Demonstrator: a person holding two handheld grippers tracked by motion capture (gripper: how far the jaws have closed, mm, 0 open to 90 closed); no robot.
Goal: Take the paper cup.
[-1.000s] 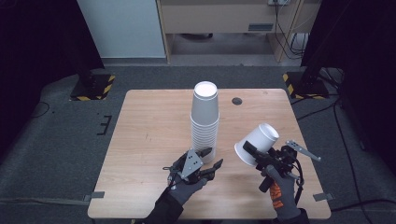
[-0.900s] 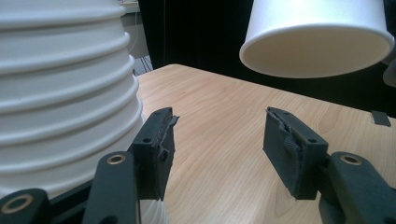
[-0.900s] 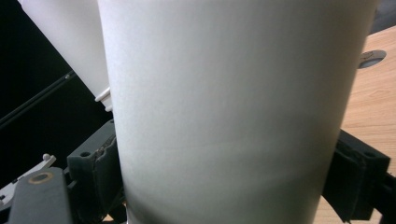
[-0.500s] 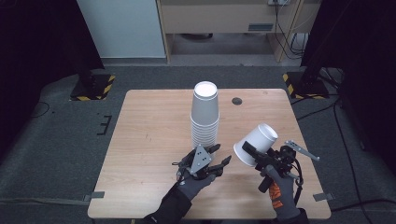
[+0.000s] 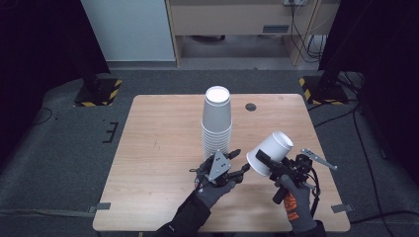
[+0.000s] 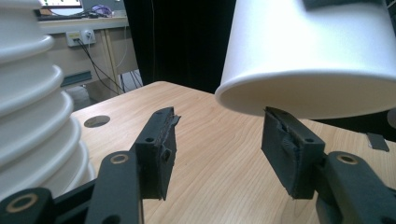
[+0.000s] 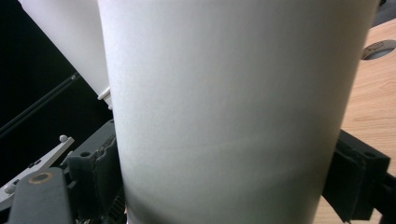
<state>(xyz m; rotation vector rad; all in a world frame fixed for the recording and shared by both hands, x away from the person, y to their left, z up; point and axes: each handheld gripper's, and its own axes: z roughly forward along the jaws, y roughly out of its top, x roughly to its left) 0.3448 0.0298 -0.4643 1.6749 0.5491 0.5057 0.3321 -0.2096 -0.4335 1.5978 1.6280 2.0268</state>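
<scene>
Wooden table point(image 5: 163, 148) with a small round hole point(image 5: 251, 106) near the far edge. Tall stack of white cups point(image 5: 217, 123) upright at mid-table, bottoms up, seen in the left gripper view as ribbed rims at the left point(image 6: 32, 93).

Single white cup point(image 5: 271, 153) lifted off the table toward the near right, tilted, mouth turned down and to the left, base up and to the right. Clamped across its wall by the right gripper point(image 5: 269, 165); in the right gripper view, cup wall point(image 7: 233, 107) pressed between both black pads, one at each side.

Left gripper point(image 5: 236, 163) low over the table just in front of the stack's base, jaws spread apart and holding nothing, pointed toward the lifted cup. In the left gripper view, cup rim point(image 6: 299, 100) hanging just above the far pad; contact not determinable.

Gloved left hand point(image 5: 215, 190) reaching forward from the near edge. Gloved right hand point(image 5: 295, 205) upright on the handle, gripper angled up and leftward.
</scene>
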